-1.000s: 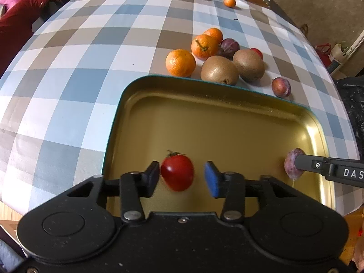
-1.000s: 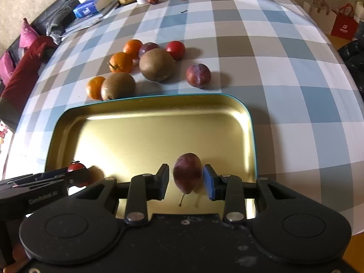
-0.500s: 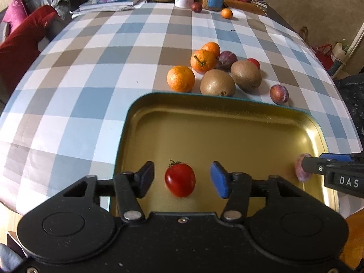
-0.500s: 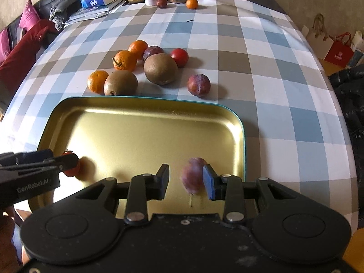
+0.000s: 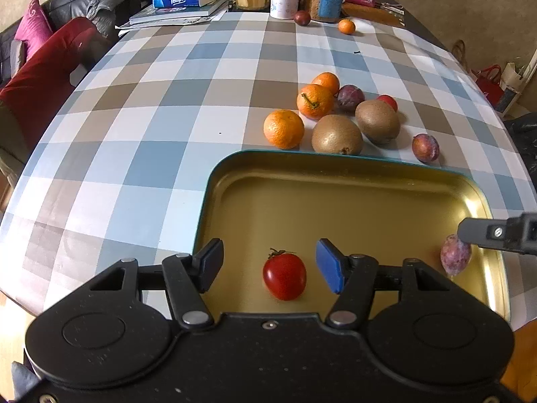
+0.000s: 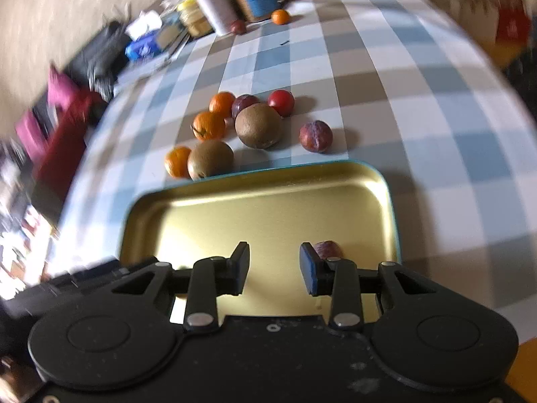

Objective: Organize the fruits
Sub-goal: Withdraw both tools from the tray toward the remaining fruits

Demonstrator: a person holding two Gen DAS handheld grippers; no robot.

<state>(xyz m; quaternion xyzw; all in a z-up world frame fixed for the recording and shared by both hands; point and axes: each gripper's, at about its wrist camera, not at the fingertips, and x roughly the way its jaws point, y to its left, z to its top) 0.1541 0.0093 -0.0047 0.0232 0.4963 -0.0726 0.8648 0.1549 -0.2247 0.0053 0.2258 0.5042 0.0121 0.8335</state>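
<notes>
Left wrist: tomato lies loose between opening left tongs.

Both wrist cameras look steeply down, close over the near edge of the gold tray. The left one sits at its left side, the right one at its right side. Both views share the tray and the fruit pile on the counter behind it.

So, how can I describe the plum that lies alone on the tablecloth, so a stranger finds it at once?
Start from the gold tray with the teal rim on the checked tablecloth. Behind its far edge sits a cluster of oranges and two kiwis. The lone plum lies on the cloth to the right of that cluster, touching nothing; it is small, round and reddish purple, unlike the other plum wedged among the oranges.
</notes>
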